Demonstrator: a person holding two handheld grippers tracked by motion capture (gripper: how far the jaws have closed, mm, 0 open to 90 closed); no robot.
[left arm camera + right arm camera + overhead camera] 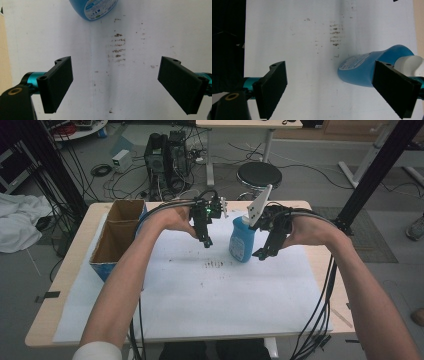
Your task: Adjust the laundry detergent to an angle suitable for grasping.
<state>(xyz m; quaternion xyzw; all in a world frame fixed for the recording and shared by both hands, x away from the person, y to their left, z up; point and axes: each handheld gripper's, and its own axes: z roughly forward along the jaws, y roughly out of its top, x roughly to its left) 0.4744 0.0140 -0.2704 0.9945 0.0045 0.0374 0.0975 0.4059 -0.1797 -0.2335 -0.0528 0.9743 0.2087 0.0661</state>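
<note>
Blue bottle [242,240] just beside R gripper [262,254], upright.

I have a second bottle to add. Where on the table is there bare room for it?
The white sheet lies bare between the smudge marks and the near edge. It is crowded at the far side, around the blue bottle, both grippers and the cardboard box.

Your blue bottle [242,240] with its white cap stands upright on the white sheet [200,295], just right of the dark smudges [214,264].
</note>
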